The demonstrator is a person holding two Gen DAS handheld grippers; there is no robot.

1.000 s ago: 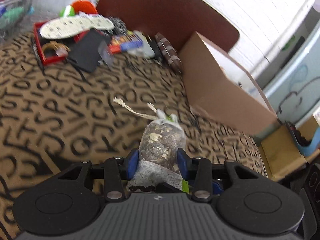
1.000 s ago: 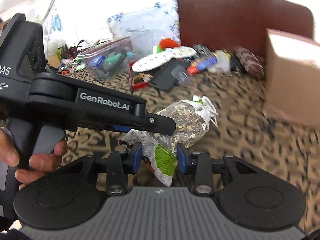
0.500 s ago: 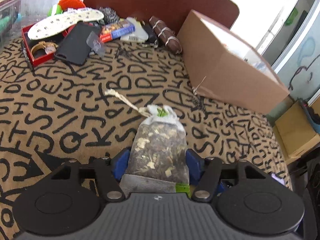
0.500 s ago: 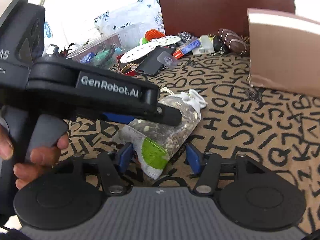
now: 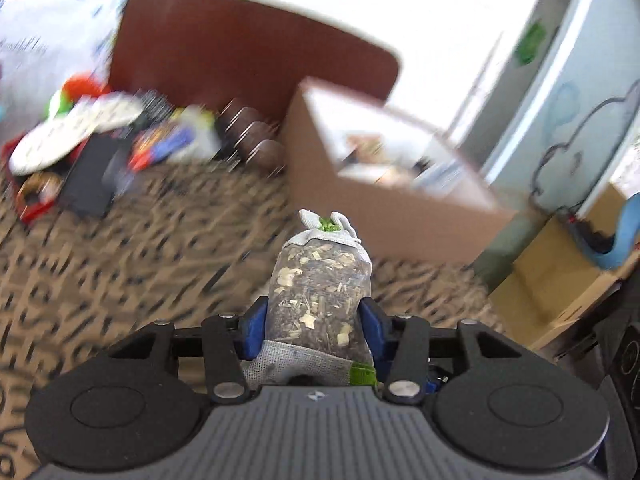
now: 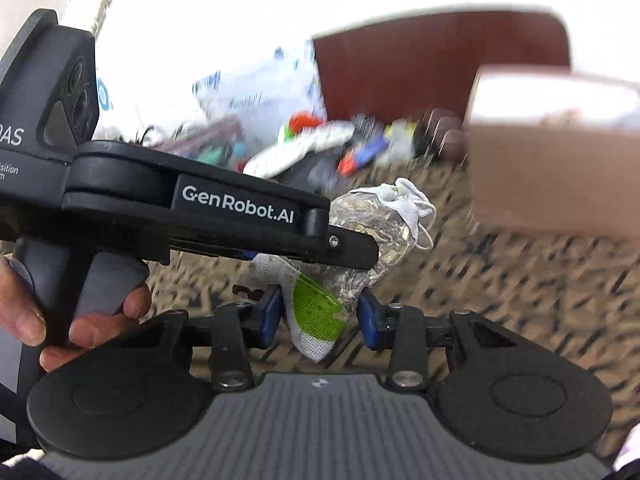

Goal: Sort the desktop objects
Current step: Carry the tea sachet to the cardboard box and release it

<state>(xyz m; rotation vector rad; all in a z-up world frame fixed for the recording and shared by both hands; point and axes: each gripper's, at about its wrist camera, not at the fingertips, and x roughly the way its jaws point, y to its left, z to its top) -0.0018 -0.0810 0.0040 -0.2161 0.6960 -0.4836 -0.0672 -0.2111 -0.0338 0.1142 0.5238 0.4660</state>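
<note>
The clear herb-filled sachet with white drawstring neck (image 5: 318, 288) lies lengthwise between the left gripper (image 5: 316, 326) fingers, neck pointing toward the open brown cardboard box (image 5: 384, 184) ahead. Both sets of fingers are closing on it; the right gripper (image 6: 320, 314) pinches its green-labelled bottom corner.

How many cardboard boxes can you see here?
2. An open cardboard box stands on the lettered cloth, right of the clutter pile. A smaller cardboard box sits lower, off the bed's right edge. Blur may hide others.

White lettering "GenRobot.AI" stands on the left gripper's (image 6: 320, 248) black arm, left-centre of the right wrist view.
</note>
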